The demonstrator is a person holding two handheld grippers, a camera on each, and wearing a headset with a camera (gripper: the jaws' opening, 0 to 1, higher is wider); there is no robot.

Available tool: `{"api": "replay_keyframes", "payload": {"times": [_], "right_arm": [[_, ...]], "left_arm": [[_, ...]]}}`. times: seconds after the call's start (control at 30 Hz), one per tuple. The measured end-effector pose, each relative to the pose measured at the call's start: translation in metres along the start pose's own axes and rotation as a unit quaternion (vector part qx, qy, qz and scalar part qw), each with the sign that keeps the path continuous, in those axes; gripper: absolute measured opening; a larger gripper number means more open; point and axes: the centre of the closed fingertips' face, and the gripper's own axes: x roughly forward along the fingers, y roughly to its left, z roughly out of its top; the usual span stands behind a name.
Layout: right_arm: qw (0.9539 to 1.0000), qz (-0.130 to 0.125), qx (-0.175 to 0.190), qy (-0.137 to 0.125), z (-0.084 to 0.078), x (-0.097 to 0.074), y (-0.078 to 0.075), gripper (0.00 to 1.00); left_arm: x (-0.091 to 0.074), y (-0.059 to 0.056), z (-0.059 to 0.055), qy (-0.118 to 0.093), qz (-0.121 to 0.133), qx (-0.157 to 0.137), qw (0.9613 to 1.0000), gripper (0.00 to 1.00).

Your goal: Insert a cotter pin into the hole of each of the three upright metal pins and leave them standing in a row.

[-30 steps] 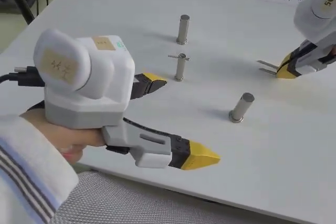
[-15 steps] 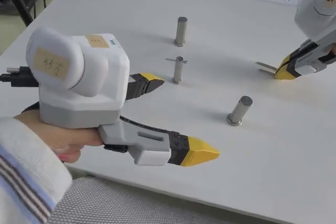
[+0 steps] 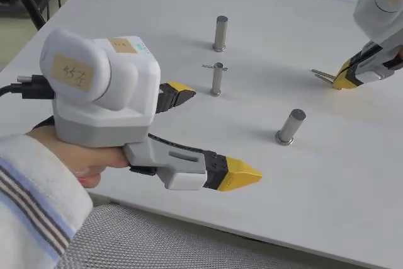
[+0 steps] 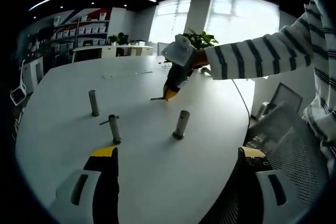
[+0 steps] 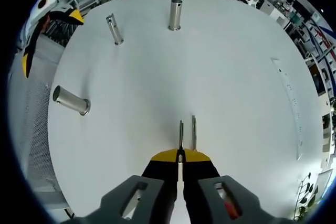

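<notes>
Left gripper (image 3: pixel 221 133) fingers (image 3: pixel 240 176) wide apart; right gripper (image 3: pixel 340 82) pinches cotter pin (image 3: pixel 322 75) over table (image 3: pixel 189 4).

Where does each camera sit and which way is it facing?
Head view: on the headset, facing forward and down at the table; the left gripper, its hand and a striped sleeve near, the right gripper far right.
Left gripper view: on the left gripper, facing across the table between its wide-open jaws toward the right gripper.
Right gripper view: on the right gripper, facing along its shut jaws, which hold a cotter pin.
Shared: all show the three metal pins.
</notes>
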Motion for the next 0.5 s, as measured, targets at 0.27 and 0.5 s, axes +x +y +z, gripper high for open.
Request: {"api": "replay_keyframes", "payload": {"times": [0.27, 0.5], "right_arm": [[0.9986, -0.038, -0.017, -0.031, 0.005, -0.022, -0.005, 0.0], [0.993, -0.077, -0.032, -0.083, 0.021, -0.051, 0.008, 0.0]], "left_arm": [[-0.001, -0.003, 0.003, 0.0, 0.0, 0.002, 1.0, 0.93], [-0.003, 0.001, 0.007, -0.009, 0.007, -0.004, 0.9999, 0.91]]}}
